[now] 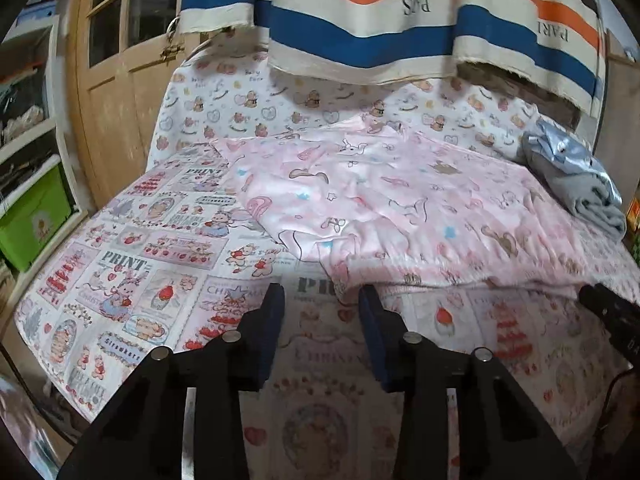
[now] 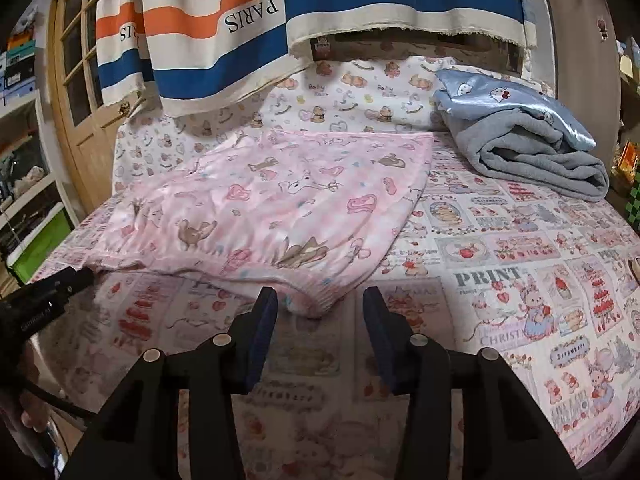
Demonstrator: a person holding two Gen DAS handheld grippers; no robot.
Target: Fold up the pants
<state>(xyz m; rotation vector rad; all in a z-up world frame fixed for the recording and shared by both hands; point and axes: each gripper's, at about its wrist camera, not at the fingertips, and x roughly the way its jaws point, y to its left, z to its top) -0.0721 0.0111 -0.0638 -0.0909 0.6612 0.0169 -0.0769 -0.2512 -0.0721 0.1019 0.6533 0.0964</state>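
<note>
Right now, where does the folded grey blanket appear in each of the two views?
Left wrist view: the grey blanket lies at the far right edge, beyond the pink pants.
Right wrist view: the blanket is at upper right, right of the pants.
Shared landmark: the striped cloth hanging behind.

I see a cartoon-print bedsheet, a folded grey blanket at its far right corner, a striped cloth hanging behind, and a wooden door left.
</note>
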